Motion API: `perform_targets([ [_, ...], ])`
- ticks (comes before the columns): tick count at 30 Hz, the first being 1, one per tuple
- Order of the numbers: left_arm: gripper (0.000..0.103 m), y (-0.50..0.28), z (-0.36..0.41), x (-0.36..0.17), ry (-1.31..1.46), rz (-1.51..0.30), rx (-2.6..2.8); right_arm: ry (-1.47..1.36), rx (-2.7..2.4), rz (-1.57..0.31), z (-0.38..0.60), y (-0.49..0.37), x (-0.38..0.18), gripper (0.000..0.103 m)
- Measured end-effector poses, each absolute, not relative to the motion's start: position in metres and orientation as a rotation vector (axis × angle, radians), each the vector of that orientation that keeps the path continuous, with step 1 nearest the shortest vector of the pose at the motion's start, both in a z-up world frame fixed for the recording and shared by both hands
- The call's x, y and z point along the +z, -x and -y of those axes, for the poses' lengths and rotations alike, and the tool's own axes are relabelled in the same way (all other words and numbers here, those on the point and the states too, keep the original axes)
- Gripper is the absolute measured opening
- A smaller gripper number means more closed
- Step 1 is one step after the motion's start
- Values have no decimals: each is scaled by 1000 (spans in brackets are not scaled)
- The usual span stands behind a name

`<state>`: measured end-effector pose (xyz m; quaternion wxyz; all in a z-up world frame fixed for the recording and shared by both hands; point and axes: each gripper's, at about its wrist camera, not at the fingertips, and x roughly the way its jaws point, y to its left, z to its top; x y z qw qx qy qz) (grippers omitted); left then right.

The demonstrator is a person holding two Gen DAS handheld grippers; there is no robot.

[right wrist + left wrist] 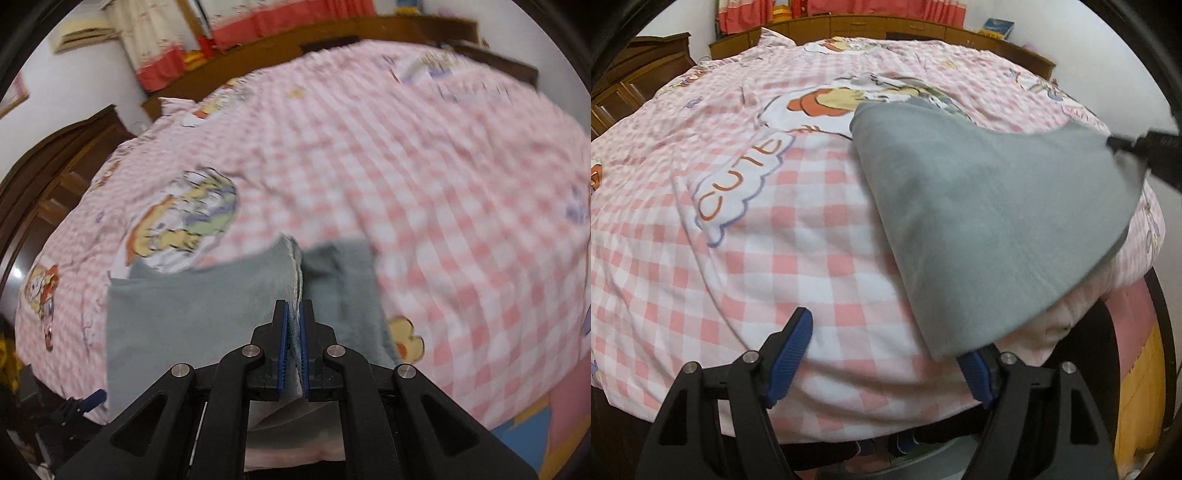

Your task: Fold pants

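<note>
The grey pants [990, 206] lie partly folded on the pink checked bedspread [820, 266], near the bed's front right corner. My left gripper [886, 354] hangs open over the bedspread; the pants' lower corner covers the tip of its right finger [979, 380], and nothing is pinched. In the left wrist view my right gripper [1137, 144] holds the pants' far right corner, lifted. In the blurred right wrist view my right gripper [293, 317] is shut on a bunched edge of the grey pants [192, 321]. The left gripper [88, 402] shows at the lower left.
The bed's front edge [849, 435] runs just under my left gripper, with dark floor below. A wooden headboard [871, 26] and red curtains stand at the back, and a wooden wardrobe [48, 173] is at the left. Coloured floor mats [532, 435] lie at the right.
</note>
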<state>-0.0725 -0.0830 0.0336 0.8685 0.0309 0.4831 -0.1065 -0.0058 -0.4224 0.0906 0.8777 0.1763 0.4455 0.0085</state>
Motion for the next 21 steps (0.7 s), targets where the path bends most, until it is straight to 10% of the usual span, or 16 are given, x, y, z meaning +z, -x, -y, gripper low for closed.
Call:
perform_targets([
  [21,79,81,80,40,-104,-1027,-257,-264,-145,-842,442,32,77,6],
])
